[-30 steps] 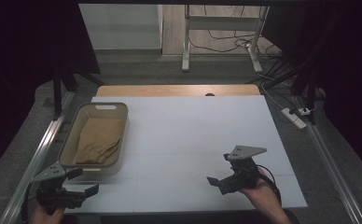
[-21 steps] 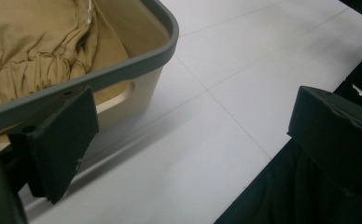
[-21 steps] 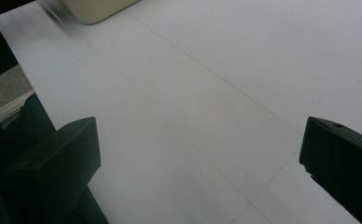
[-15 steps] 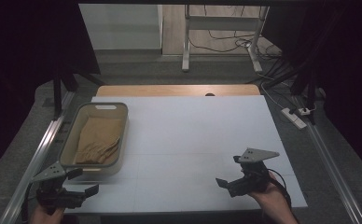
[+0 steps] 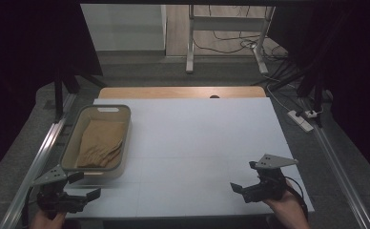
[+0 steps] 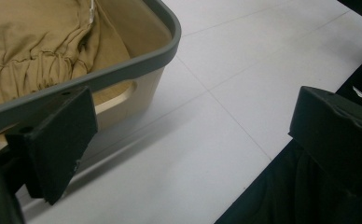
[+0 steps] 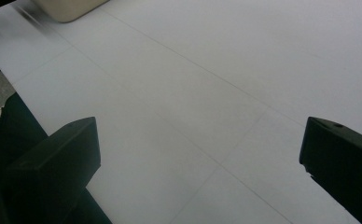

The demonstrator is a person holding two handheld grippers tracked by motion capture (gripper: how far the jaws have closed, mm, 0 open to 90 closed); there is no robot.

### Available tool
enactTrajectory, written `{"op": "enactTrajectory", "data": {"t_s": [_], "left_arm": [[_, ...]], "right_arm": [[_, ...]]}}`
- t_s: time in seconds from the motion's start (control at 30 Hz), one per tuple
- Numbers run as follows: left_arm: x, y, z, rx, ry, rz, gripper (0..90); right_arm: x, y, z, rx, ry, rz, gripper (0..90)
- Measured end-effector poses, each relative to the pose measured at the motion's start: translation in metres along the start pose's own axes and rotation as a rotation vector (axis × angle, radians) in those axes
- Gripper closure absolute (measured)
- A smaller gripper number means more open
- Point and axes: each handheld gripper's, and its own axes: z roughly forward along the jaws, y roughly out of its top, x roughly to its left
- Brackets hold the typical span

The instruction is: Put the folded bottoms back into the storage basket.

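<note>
The folded tan cloth (image 5: pixel 99 143) lies inside the beige rectangular plastic bin with a grey rim (image 5: pixel 67 151), which stands on the left part of the white table (image 5: pixel 197 138). Your left gripper (image 5: pixel 80 195) hovers at the table's near left corner, just beside the bin's near wall, jaws spread wide with nothing between them. In the left gripper view the bin's rounded corner (image 6: pixel 170 42) sits close above one jaw and the cloth's gathered hem (image 6: pixel 39 70) shows inside. Your right gripper (image 5: pixel 242 188) hangs over the bare near right part of the table, well apart from the bin, jaws likewise wide apart and empty.
</note>
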Motion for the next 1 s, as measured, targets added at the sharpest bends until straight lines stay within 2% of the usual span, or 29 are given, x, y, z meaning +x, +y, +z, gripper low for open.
{"op": "enactTrajectory", "data": {"t_s": [1.0], "left_arm": [[0.0,-0.001,-0.002,-0.011,0.002,-0.002,1.0]], "right_arm": [[-0.017,-0.024,-0.023,-0.006,-0.078,0.067,0.0]]}}
